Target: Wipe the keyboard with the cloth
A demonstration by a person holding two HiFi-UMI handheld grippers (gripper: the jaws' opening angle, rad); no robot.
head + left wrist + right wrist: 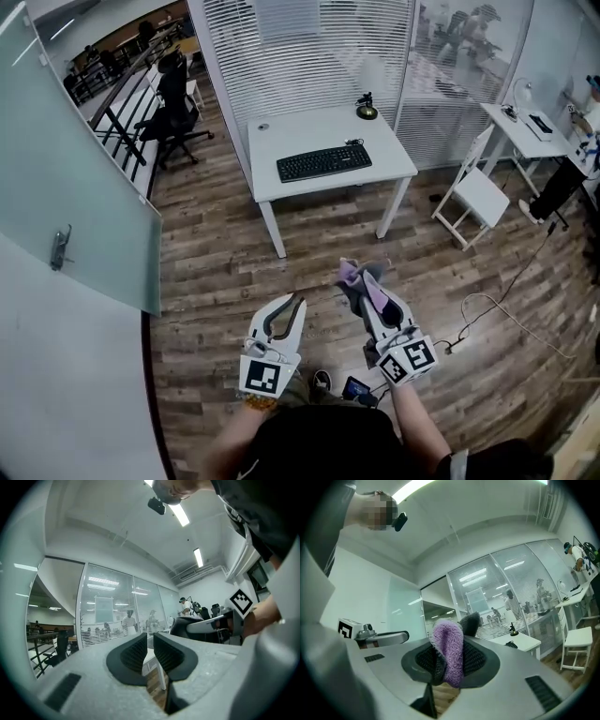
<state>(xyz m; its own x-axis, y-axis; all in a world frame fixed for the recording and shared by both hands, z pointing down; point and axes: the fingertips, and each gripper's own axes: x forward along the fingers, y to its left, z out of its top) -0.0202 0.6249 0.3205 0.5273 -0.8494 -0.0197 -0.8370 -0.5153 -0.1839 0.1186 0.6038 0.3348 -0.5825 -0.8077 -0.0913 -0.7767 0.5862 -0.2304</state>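
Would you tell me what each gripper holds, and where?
The right gripper pinches the cloth at a bunched fold; the left gripper is shut, empty.

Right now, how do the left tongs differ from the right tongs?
The left tongs hold nothing; the right tongs clamp a purple and grey cloth. The left tongs close almost fully; the right tongs stand wider, wedged by the cloth. Both are over the wooden floor, short of the table with the keyboard.

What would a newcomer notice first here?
The purple cloth clamped in the right gripper, near the head view's centre. Ahead, a black keyboard lies on a white table before slatted blinds. The left gripper, alongside, is shut and empty.
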